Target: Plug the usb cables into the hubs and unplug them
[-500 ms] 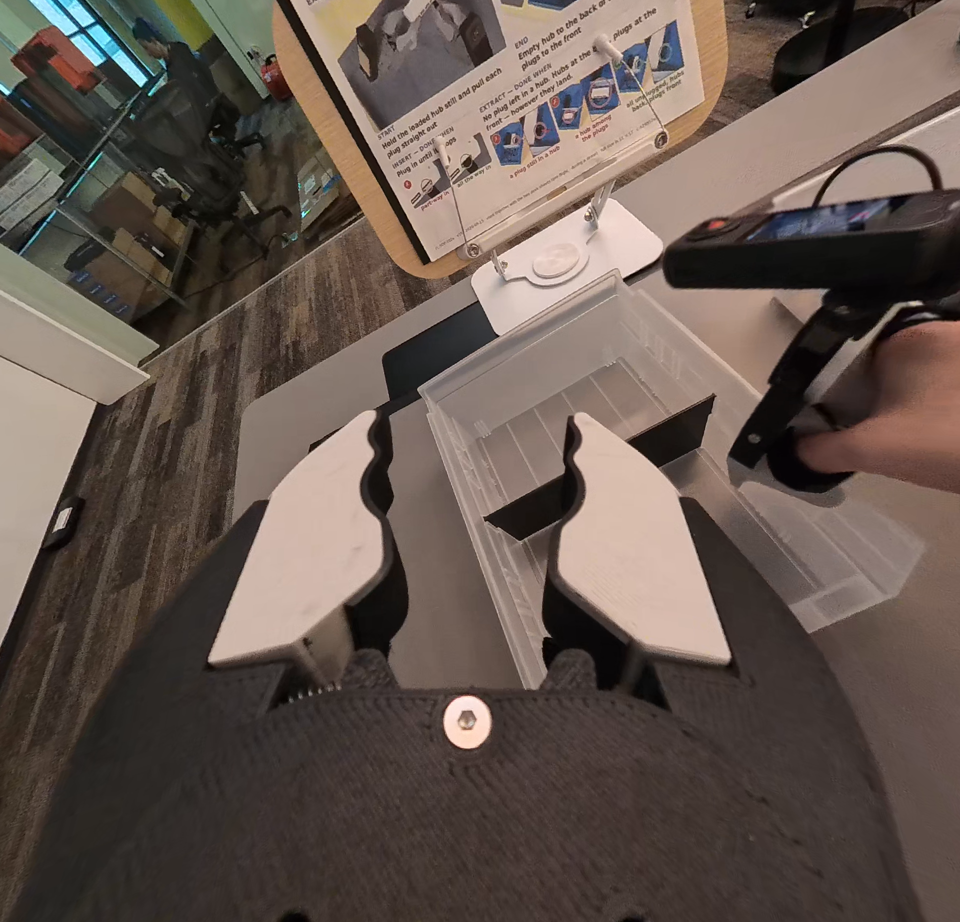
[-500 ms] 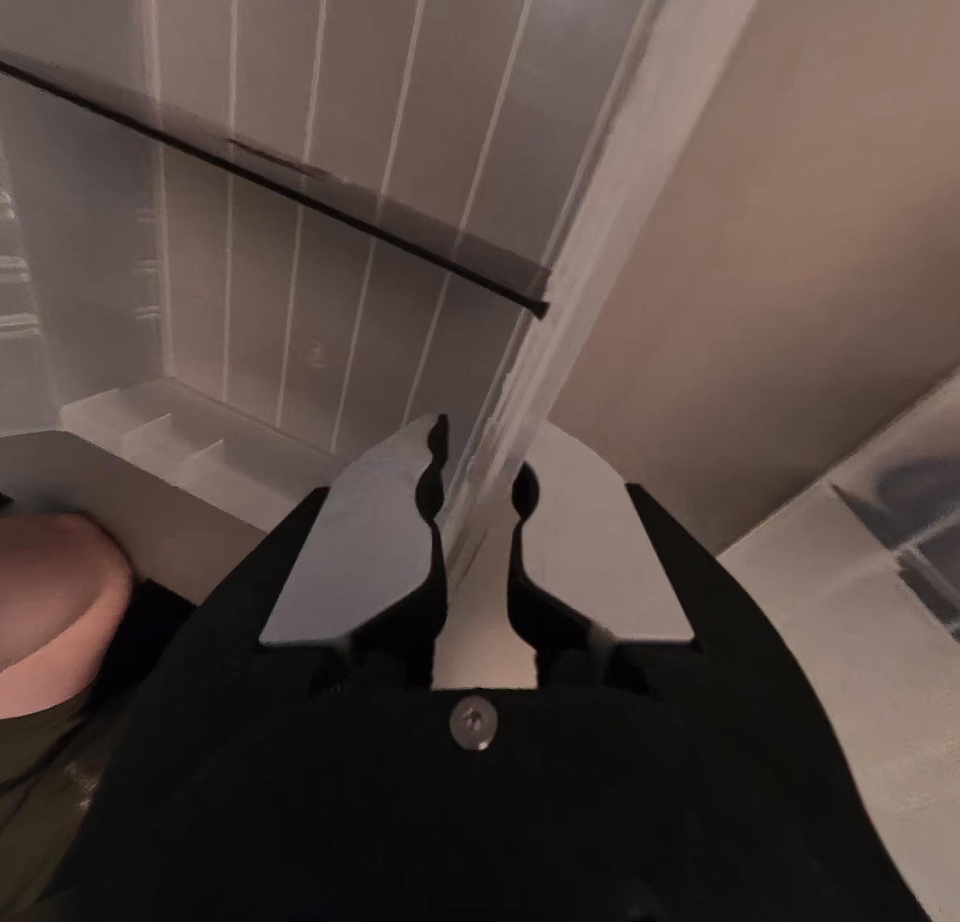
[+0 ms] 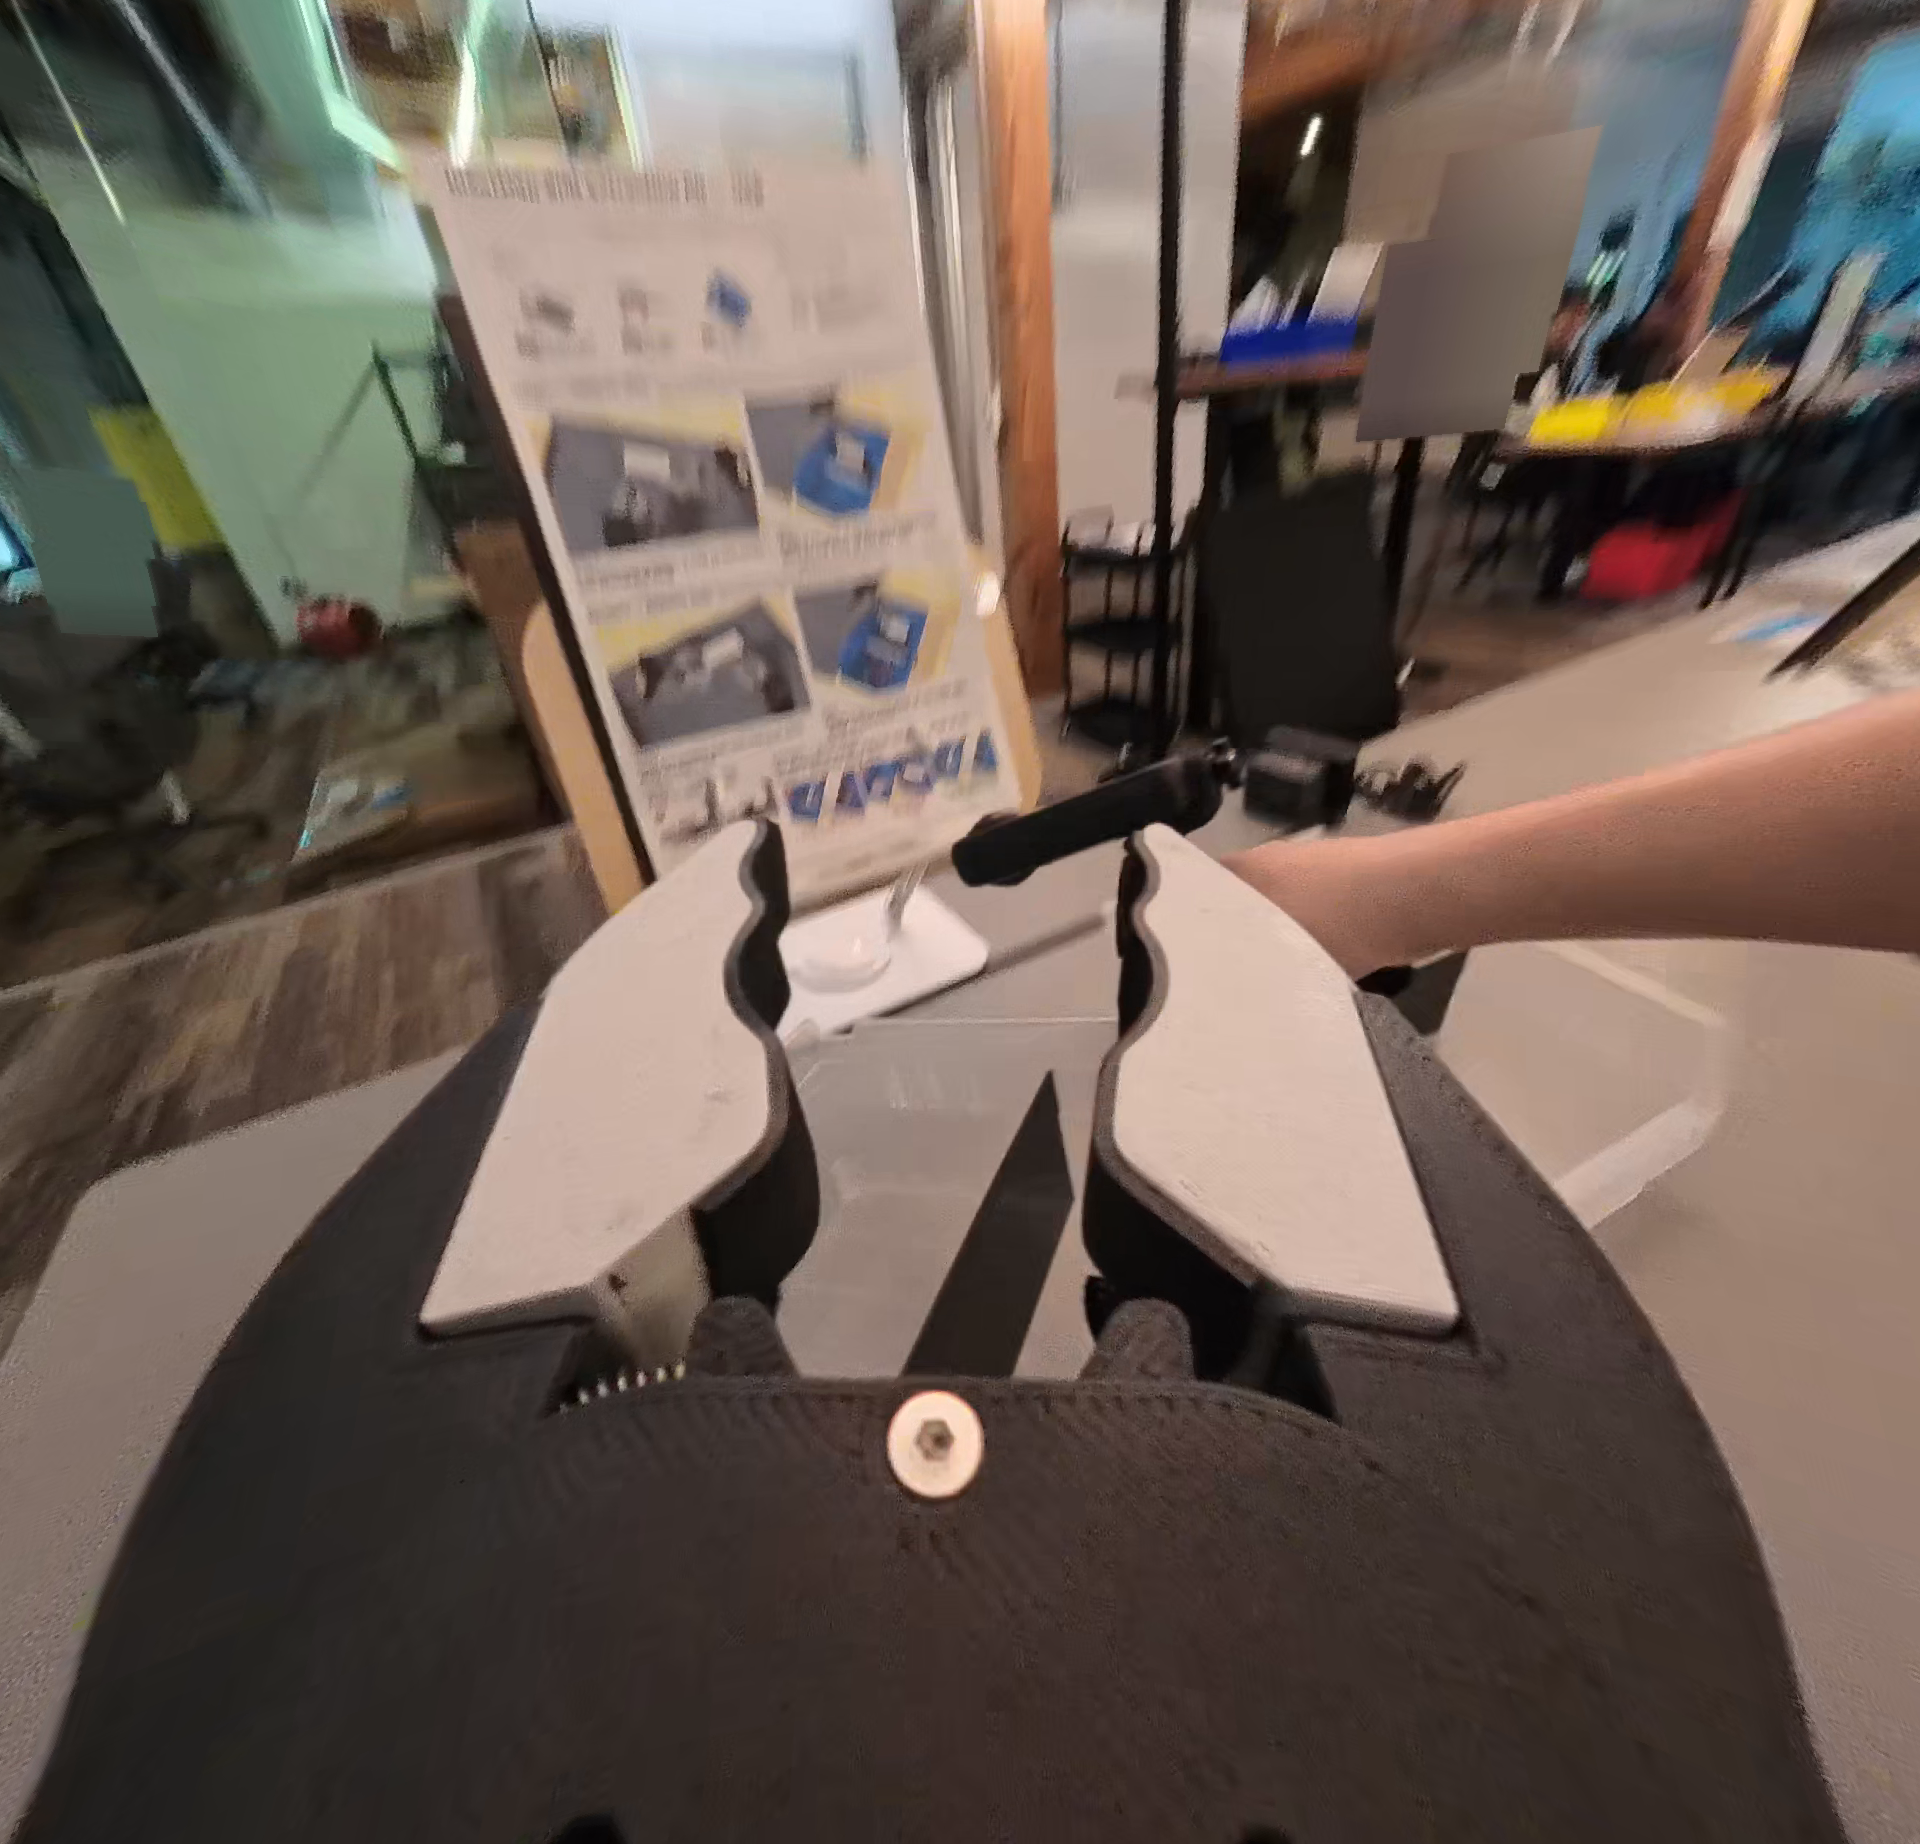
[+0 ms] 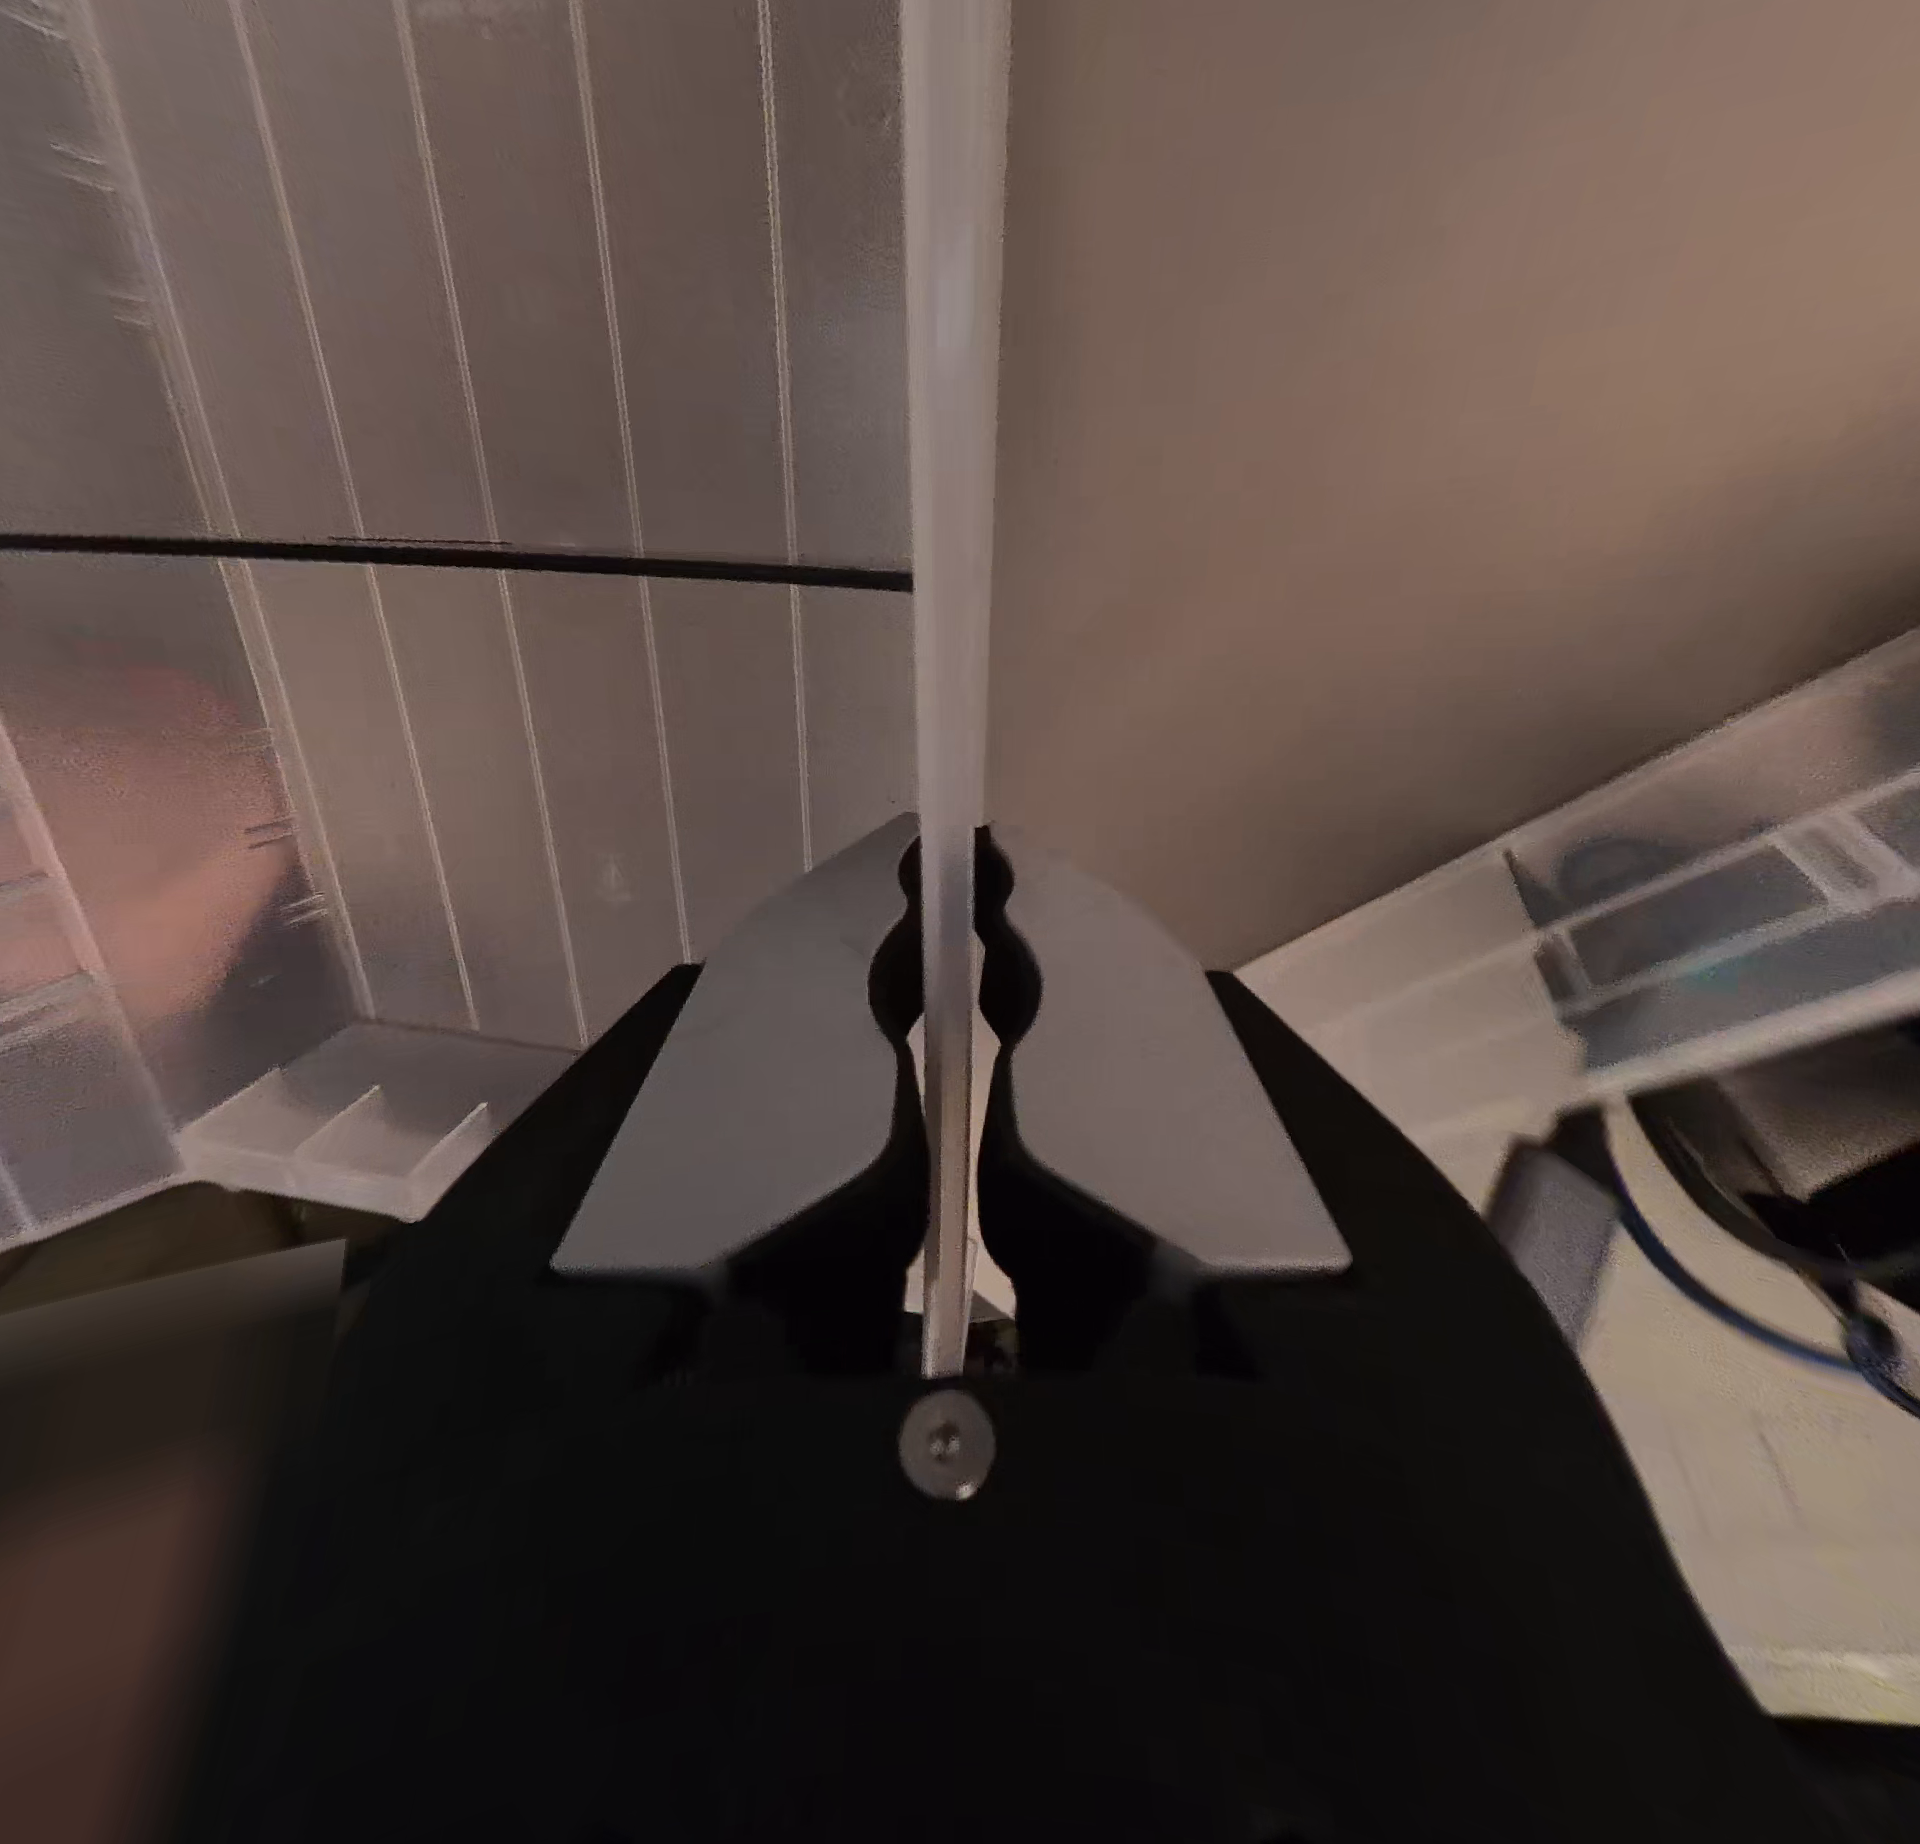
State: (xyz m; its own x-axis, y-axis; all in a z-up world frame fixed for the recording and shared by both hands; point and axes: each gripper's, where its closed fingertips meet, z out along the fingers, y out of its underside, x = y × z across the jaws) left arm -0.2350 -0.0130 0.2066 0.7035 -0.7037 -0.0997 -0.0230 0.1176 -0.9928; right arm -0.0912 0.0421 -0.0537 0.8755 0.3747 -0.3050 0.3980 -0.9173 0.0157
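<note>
A clear plastic bin [image 3: 935, 1077] with a black divider [image 3: 997, 1244] sits on the grey table, empty. My left gripper [image 3: 945, 859] is open and empty above the bin's near end. My right gripper [image 4: 948, 844] is shut on the bin's right side wall [image 4: 954, 444], which runs straight up between its fingers. The divider [image 4: 447, 555] crosses the bin floor in the right wrist view. A second clear bin [image 4: 1714, 911] at the right holds dark cables and a blue cable [image 4: 1704, 1275]. No hub shows clearly.
An instruction board [image 3: 748, 547] on a white stand [image 3: 883, 947] stands behind the bin. A person's forearm [image 3: 1558, 859] reaches in from the right, holding the other gripper's black handle [image 3: 1091, 807]. The table's left edge drops to a wood floor [image 3: 208, 1015]. Some 30 centimeters of space lies between my two pairs of fingers.
My left gripper has tilted up to look more level across the room. My right gripper has closed tighter on the bin wall, and the bin has turned so the wall runs straight ahead.
</note>
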